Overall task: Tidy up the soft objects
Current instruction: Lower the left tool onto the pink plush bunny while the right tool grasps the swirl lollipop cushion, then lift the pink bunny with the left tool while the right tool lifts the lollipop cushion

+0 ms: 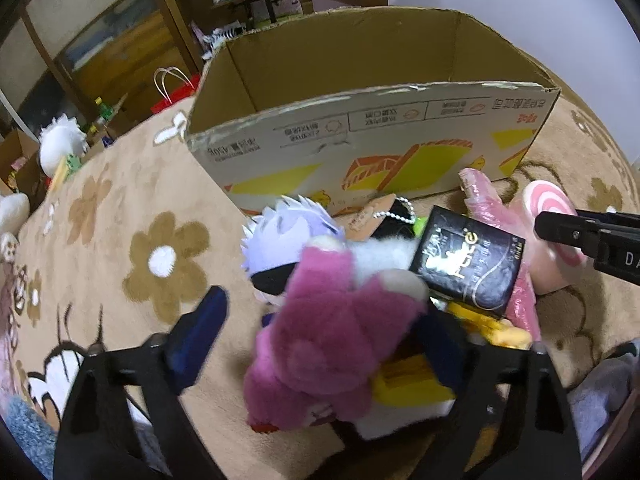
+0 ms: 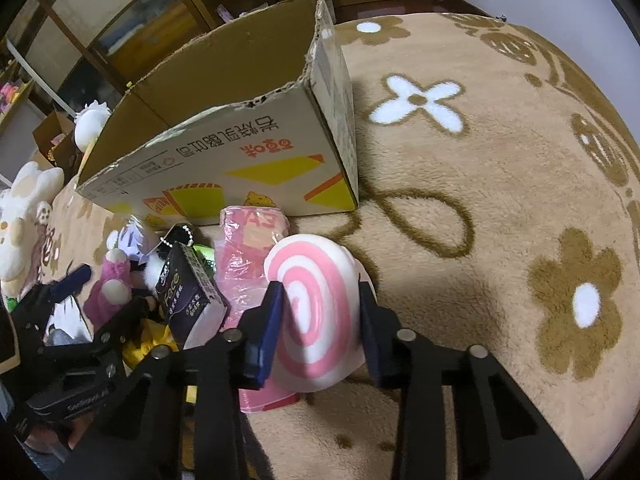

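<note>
My right tongs (image 2: 320,312) are clamped on the pink-and-white swirl cushion (image 2: 316,312), a round, puffy thing with a spiral of pink on white, like a lollipop head. It stands on edge on the tan flowered rug (image 2: 500,208), and both blue pads press its sides, one on each flank, so it sits squarely between my fingers. From my left camera the same cushion shows at the far right, with the right tongs' black arm reaching in over it.

My left tongs (image 1: 320,340) stand open around the magenta plush toy (image 1: 324,332), a fuzzy, pink-purple body with pale cream paws. The left pad is clear of it, with rug showing in the gap; the right pad is mostly hidden behind the fur, so I cannot tell whether it touches.

The plush lies on top of a heap: a doll with a spiky pale-lilac head (image 1: 292,236) just behind it, a black tissue pack (image 1: 468,264) leaning against its right side, something yellow (image 1: 412,380) underneath, and a pink plastic-wrapped packet (image 2: 248,248) between the pack and the swirl cushion.

Just beyond the heap stands an open cardboard box (image 1: 360,128), printed with yellow shapes; I cannot see its floor
</note>
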`<state>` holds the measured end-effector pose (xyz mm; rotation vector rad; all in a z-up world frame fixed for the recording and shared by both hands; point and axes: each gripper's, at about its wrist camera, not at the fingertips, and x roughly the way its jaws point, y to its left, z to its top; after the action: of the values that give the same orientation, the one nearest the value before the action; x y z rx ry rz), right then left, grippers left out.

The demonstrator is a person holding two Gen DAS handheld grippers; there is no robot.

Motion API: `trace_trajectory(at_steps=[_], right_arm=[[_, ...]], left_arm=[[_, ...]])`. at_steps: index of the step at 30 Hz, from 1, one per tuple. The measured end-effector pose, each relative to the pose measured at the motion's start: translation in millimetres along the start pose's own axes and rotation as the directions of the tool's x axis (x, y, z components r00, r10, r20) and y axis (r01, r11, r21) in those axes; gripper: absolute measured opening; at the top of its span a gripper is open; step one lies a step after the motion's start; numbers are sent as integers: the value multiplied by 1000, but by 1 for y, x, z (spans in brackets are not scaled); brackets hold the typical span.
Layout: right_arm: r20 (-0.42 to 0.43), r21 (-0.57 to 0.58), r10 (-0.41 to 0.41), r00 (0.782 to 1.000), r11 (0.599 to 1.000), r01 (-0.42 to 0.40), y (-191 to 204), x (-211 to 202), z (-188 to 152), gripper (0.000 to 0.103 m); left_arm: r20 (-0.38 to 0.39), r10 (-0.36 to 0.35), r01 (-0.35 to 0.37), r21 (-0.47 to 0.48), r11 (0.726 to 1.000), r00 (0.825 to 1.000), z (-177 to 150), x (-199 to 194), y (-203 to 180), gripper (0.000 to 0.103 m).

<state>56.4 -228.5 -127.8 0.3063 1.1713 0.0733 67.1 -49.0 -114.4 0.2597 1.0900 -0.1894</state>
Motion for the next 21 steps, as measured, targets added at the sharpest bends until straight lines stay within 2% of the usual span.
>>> trace_trajectory(at_steps=[3,4,11,15,18,21], right_arm=[[13,-2,3,1000,1000,-3,-1,-3,1,35],[19,-6,3,1000,1000,-2,1,-4,1,35],[91,-42,32,995,999,-29,7,-24,2,35],[135,-55,46,990,998,-38,11,-36,1,35],[173,-73,47,984,997,-35,15,-45,1,35],[193,-91,60,979,995,-43,21,-55,-2,35]], left_arm=[[-26,-64,63,-44,997,998,-2,4,7,61],[-31,-71,69,-52,996,997,-2,4,8,58],[14,-76,77,-64,995,997,-4,-8,10,54],[64,-51,54,-57,997,997,-6,-22,11,49],[65,-50,55,-88,995,997,-6,-23,16,44],[77,-54,62,-106,992,996,-6,-29,22,43]])
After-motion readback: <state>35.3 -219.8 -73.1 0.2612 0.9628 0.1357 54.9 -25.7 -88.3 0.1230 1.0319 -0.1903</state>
